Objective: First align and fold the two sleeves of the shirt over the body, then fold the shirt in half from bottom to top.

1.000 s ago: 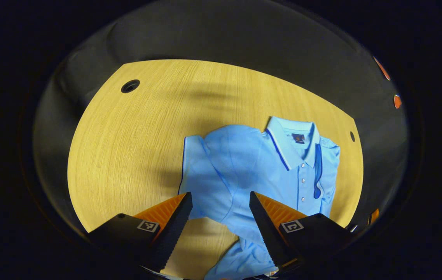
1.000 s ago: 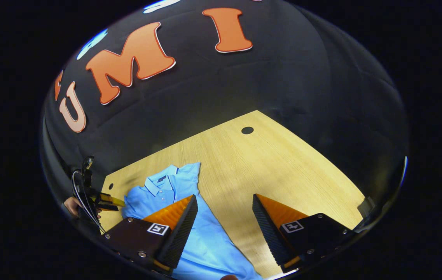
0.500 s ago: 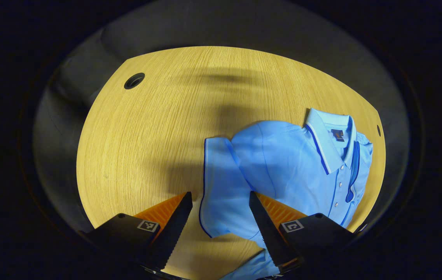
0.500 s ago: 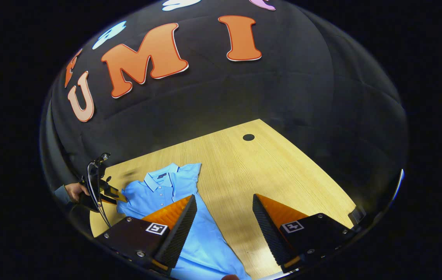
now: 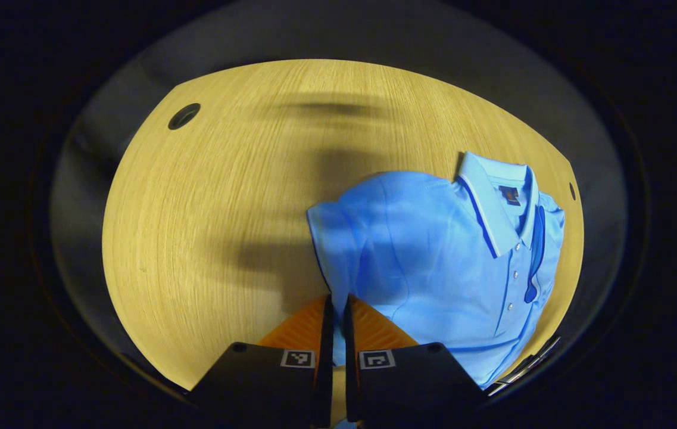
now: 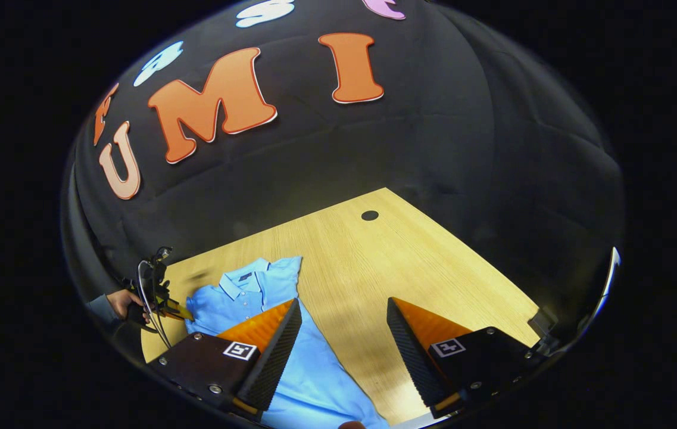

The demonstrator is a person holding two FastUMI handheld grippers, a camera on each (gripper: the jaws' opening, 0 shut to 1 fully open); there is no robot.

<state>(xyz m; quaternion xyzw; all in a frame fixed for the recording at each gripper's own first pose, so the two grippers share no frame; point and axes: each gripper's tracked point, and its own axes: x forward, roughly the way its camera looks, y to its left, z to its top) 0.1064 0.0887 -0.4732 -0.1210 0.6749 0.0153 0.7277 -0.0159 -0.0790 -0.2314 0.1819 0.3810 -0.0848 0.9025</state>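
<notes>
Left claw (image 5: 336, 310) pinched nearly closed; right claw (image 6: 343, 316) spread wide.

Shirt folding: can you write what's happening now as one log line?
left gripper: shut on sleeve | right gripper: open above table | shirt: bottom unfolded

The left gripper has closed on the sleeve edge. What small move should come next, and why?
Probably lift the left gripper a little and carry the sleeve across toward the collar: the fingers pinch its edge, yet it lies unfolded beside the shirt's body.
</notes>
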